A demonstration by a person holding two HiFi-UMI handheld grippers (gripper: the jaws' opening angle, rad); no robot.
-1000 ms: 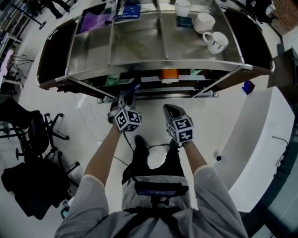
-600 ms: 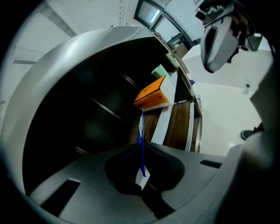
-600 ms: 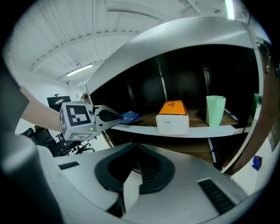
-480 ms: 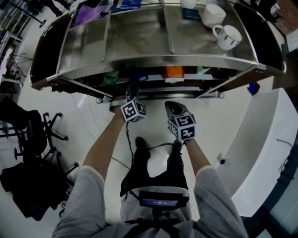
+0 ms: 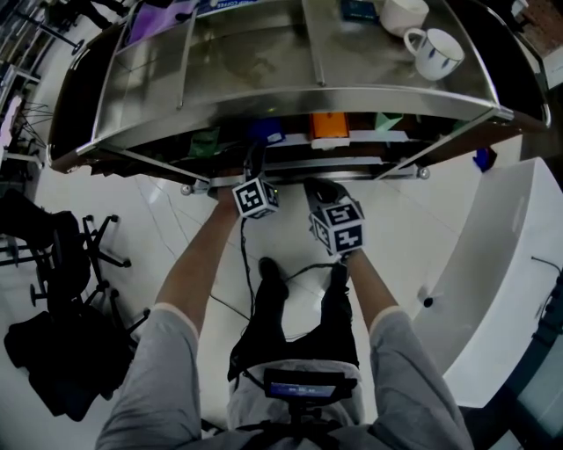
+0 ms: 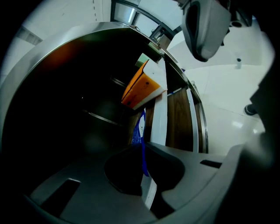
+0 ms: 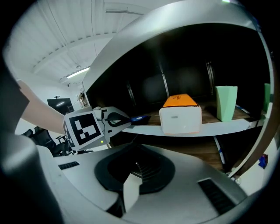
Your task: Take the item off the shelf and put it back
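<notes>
The right gripper (image 7: 131,186) was held before the shelf (image 7: 218,128), its jaws pressed together with nothing between them. The left gripper (image 7: 125,120) was found pinching a thin blue packet (image 6: 141,144) at the shelf's front edge; contact with the shelf could not be confirmed. Farther along, an orange-topped box (image 7: 180,112) and a green cup (image 7: 226,103) were seen standing on it.

Two white mugs (image 5: 437,53) stand near the far right corner of the steel table (image 5: 255,61), with a dark card (image 5: 359,9) just beside them. A purple sheet (image 5: 149,19) lies at the far left corner. Under the near edge sit an orange box (image 5: 328,126) and a green cup (image 7: 226,102). Off the left edge stand black chairs (image 5: 66,255) and a black bag (image 5: 62,360). A white counter (image 5: 501,264) curves off the right edge.
</notes>
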